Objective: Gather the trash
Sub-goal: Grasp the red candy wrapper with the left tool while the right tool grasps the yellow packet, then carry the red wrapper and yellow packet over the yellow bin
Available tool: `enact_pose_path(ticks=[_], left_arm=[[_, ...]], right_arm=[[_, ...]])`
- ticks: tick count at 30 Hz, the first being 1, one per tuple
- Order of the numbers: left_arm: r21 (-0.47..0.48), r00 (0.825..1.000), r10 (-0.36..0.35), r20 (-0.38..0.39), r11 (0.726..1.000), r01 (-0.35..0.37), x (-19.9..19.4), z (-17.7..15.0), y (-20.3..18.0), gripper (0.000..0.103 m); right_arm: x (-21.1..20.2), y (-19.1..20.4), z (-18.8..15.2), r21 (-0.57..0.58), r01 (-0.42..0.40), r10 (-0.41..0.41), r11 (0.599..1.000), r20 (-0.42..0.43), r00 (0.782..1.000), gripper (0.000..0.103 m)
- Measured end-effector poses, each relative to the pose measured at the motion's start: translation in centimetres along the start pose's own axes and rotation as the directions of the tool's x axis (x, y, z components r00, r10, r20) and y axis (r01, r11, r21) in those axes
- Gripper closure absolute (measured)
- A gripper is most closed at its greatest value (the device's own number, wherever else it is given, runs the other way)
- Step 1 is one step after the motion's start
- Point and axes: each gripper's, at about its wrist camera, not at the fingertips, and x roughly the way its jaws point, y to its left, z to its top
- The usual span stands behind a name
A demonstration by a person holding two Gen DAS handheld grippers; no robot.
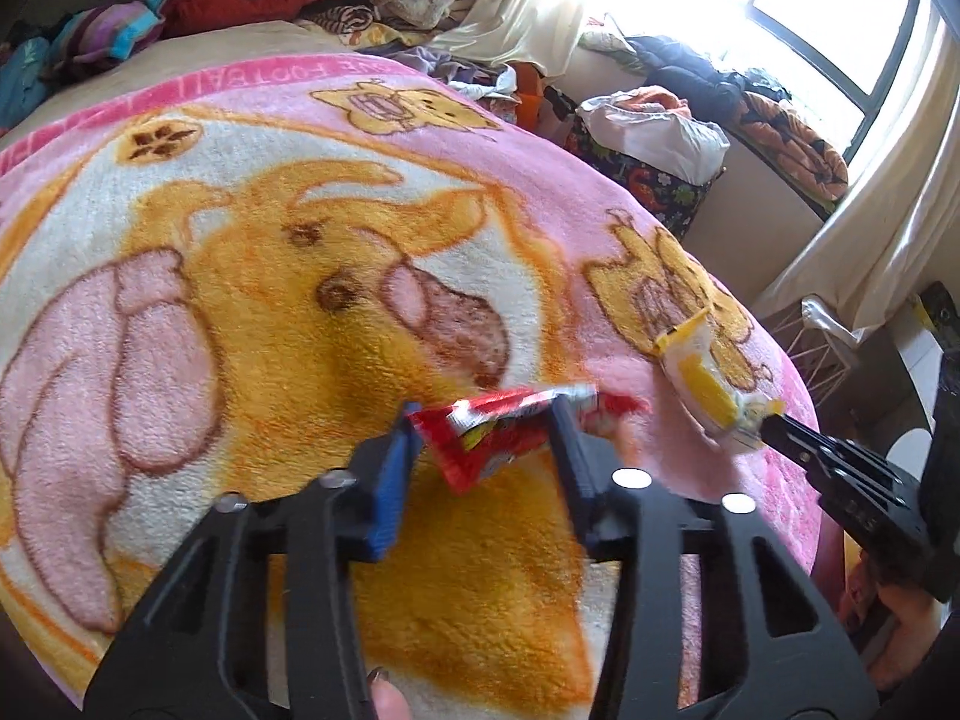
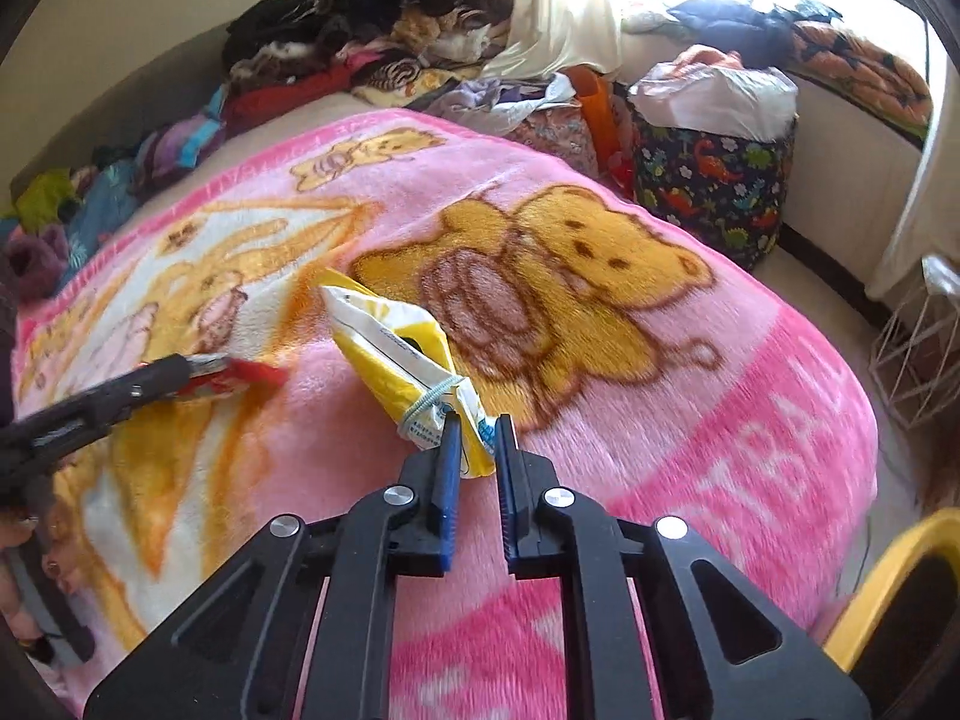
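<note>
Above the bed's pink blanket (image 1: 240, 312), left hand-held gripper (image 1: 486, 420) pinches a red wrapper (image 1: 480, 438); right hand-held gripper (image 2: 477, 438) grips a yellow packet (image 2: 396, 354) (both lifted, neither binned yet).

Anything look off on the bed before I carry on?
Only the trash itself: a crumpled red wrapper sits between the left gripper fingers, and the right gripper pinches the end of a yellow-and-white packet cinched with a rubber band. Both lie on the pink blanket. No spill shows.
</note>
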Motion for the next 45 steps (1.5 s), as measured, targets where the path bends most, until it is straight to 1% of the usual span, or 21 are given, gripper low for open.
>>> enact_pose_path(ticks=[3,4,7,11,15,16,18,21,26,29,32,35,39,40,41,42,43,44,45], left_arm=[[0.028,1.000,-0.016,-0.006,0.999,0.016,-0.2,-0.2,-1.4,0.092],[0.041,1.000,-0.022,-0.004,0.999,0.022,-0.3,-0.2,-2.0,0.093],[0.077,0.998,-0.059,0.000,0.995,0.059,-0.8,-0.3,-4.2,0.096],[0.132,0.994,-0.111,0.000,0.985,0.110,-1.6,-0.7,-7.6,0.097],[0.210,0.985,-0.171,-0.013,0.963,0.169,-2.4,-1.6,-11.8,0.097],[0.234,0.981,-0.191,-0.020,0.953,0.191,-2.7,-2.0,-13.3,0.097],[0.264,0.976,-0.215,-0.030,0.940,0.215,-3.0,-2.6,-15.0,0.097],[0.320,0.964,-0.260,-0.048,0.910,0.262,-3.8,-3.8,-18.3,0.097],[0.383,0.945,-0.317,-0.085,0.865,0.324,-4.6,-5.6,-22.1,0.097],[0.420,0.935,-0.338,-0.106,0.837,0.350,-5.0,-6.8,-24.1,0.097],[0.451,0.927,-0.353,-0.129,0.811,0.372,-5.2,-8.0,-26.1,0.097],[0.483,0.922,-0.357,-0.153,0.787,0.385,-5.1,-9.2,-27.7,0.097],[0.510,0.913,-0.358,-0.193,0.758,0.405,-4.7,-10.8,-29.3,0.097],[0.518,0.909,-0.358,-0.214,0.747,0.417,-4.5,-11.4,-29.7,0.097],[0.522,0.905,-0.361,-0.226,0.739,0.426,-4.5,-11.7,-29.9,0.097],[0.534,0.903,-0.361,-0.234,0.728,0.429,-4.5,-12.2,-30.3,0.097],[0.543,0.900,-0.361,-0.244,0.718,0.435,-4.5,-12.6,-30.6,0.097],[0.547,0.897,-0.363,-0.252,0.712,0.442,-4.6,-12.9,-30.9,0.094],[0.551,0.892,-0.367,-0.262,0.702,0.451,-4.6,-13.3,-31.1,0.087]], right_arm=[[-2.2,-0.9,-0.9,0.047,-0.012,0.010,0.999,0.031,0.999,0.097],[-2.9,-1.1,-1.1,0.056,-0.016,0.014,0.998,0.042,0.999,0.100],[-5.4,-1.8,-1.7,0.081,-0.017,0.011,0.997,0.081,0.997,0.101],[-8.7,-3.2,-2.8,0.124,-0.009,-0.007,0.992,0.126,0.992,0.102],[-12.4,-5.5,-4.0,0.184,0.007,-0.040,0.983,0.178,0.983,0.102],[-13.0,-5.9,-4.2,0.195,0.011,-0.048,0.981,0.186,0.981,0.102],[-14.6,-7.0,-4.8,0.218,0.024,-0.070,0.976,0.204,0.976,0.102],[-17.1,-9.1,-5.9,0.268,0.046,-0.109,0.962,0.227,0.968,0.102],[-20.3,-12.0,-7.8,0.333,0.081,-0.172,0.939,0.253,0.952,0.102],[-21.9,-14.0,-9.1,0.379,0.108,-0.216,0.919,0.254,0.943,0.102],[-22.6,-15.3,-10.1,0.409,0.128,-0.241,0.904,0.239,0.941,0.102],[-23.2,-16.1,-11.3,0.420,0.183,-0.293,0.889,0.215,0.932,0.102],[-24.1,-16.6,-12.5,0.438,0.192,-0.308,0.878,0.211,0.928,0.102],[-24.3,-16.7,-12.7,0.440,0.193,-0.309,0.877,0.209,0.928,0.102],[-24.5,-16.7,-12.9,0.440,0.198,-0.313,0.876,0.206,0.927,0.101],[-24.7,-16.7,-13.0,0.439,0.205,-0.319,0.875,0.203,0.926,0.095],[-24.9,-16.8,-13.2,0.440,0.206,-0.321,0.874,0.203,0.925,0.083],[-25.1,-16.9,-13.5,0.444,0.208,-0.325,0.872,0.204,0.924,0.076],[-25.3,-16.9,-13.7,0.449,0.212,-0.330,0.868,0.204,0.922,0.065]])
